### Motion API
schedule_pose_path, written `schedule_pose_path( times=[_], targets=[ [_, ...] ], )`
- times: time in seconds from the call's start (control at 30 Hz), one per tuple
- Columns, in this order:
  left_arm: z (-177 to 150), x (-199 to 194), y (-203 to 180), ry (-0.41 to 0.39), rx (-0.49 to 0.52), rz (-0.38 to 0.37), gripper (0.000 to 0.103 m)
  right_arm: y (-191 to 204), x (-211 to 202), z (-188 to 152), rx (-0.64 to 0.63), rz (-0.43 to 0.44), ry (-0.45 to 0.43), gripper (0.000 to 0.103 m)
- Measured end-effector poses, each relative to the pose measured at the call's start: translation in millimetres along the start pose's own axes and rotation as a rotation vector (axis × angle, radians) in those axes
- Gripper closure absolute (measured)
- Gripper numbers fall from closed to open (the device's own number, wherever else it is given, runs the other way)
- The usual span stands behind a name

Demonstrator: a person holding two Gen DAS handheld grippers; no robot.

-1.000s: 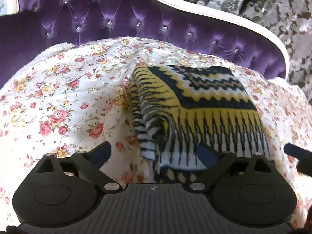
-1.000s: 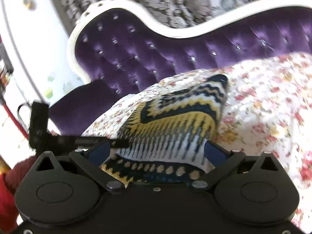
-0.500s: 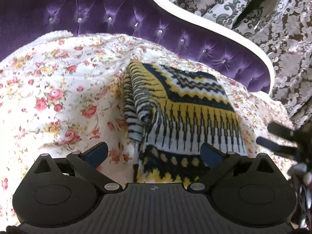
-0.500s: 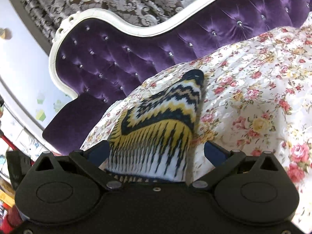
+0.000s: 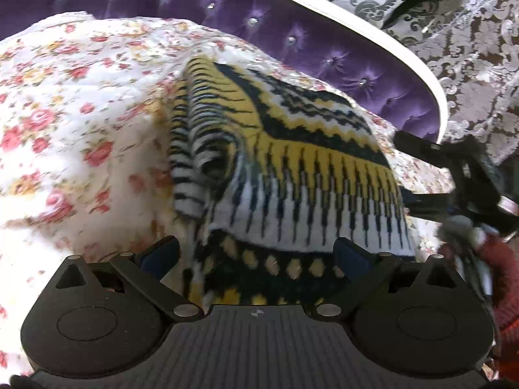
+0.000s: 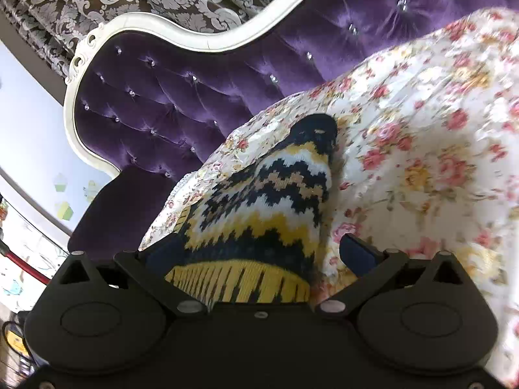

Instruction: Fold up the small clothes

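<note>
A purple headboard (image 6: 181,103) backs the bed, which is spread with a floral quilt (image 5: 74,123). On the quilt lies a folded knit (image 5: 292,168) — yellow, navy and white. Both the left tool (image 5: 256,256) and the right tool (image 6: 259,253) gape wide, each straddling the knit's near edge — gripping nothing.

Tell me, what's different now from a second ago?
Both grippers have come closer to the sweater. The left gripper now straddles its near hem, and the right gripper has swung in from the side, showing at the right edge of the left view. Both are open as before; neither has gripped anything. The sweater lies folded in the same spot on the floral cover, the purple headboard behind.
</note>
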State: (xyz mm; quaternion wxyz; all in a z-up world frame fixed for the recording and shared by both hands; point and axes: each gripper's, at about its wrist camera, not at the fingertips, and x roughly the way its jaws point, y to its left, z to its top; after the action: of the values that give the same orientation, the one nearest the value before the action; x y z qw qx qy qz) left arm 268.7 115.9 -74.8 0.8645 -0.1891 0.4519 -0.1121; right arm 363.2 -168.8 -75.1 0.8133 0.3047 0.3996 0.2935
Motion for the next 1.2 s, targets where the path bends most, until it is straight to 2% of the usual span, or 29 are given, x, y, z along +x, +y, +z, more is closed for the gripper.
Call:
schedule_pose_path(
  times=[0.17,0.3,0.33,0.37,0.4,0.43,0.47,0.6,0.77,0.97,1.2],
  targets=[
    [7.0,8.6,-0.1,0.013,-0.042,-0.087,0.001,-11.6,21.0,-3.3,0.048,0.095,0.027,0.000],
    [8.9,14.9,2.4,0.037,-0.120,-0.191,0.002,-8.8,22.1,-2.1,0.034,0.108,0.036,0.000],
    [8.4,15.5,2.9,0.042,-0.139,-0.209,0.003,-6.9,22.4,-1.2,0.030,0.102,0.050,0.003],
    [7.9,15.7,2.3,0.046,-0.145,-0.222,0.004,-4.8,21.8,-0.5,0.022,0.083,0.065,0.024],
    [7.5,15.0,1.2,0.047,-0.140,-0.232,0.011,-1.7,20.0,-0.6,0.005,0.038,0.073,0.038],
    [6.2,13.2,-0.2,0.051,-0.133,-0.243,0.016,2.3,17.8,-0.8,-0.022,0.004,0.071,0.047],
    [4.8,11.5,-1.1,0.053,-0.135,-0.257,0.017,4.8,13.4,-2.1,-0.039,0.000,0.072,0.048],
    [-7.6,-3.1,-7.2,0.072,-0.161,-0.331,0.018,13.4,-10.5,-14.8,-0.041,-0.011,0.082,0.049],
    [-35.4,-24.7,-22.2,0.114,-0.144,-0.347,0.018,27.5,-53.2,-44.0,-0.011,-0.027,0.110,0.049],
    [-85.5,-64.8,-51.8,0.167,-0.097,-0.398,0.017,48.7,-112.7,-84.3,-0.003,-0.030,0.167,0.049],
    [-147.9,-98.7,-82.7,0.206,-0.070,-0.475,0.016,55.6,-170.5,-125.7,-0.016,-0.005,0.233,0.046]
  ],
)
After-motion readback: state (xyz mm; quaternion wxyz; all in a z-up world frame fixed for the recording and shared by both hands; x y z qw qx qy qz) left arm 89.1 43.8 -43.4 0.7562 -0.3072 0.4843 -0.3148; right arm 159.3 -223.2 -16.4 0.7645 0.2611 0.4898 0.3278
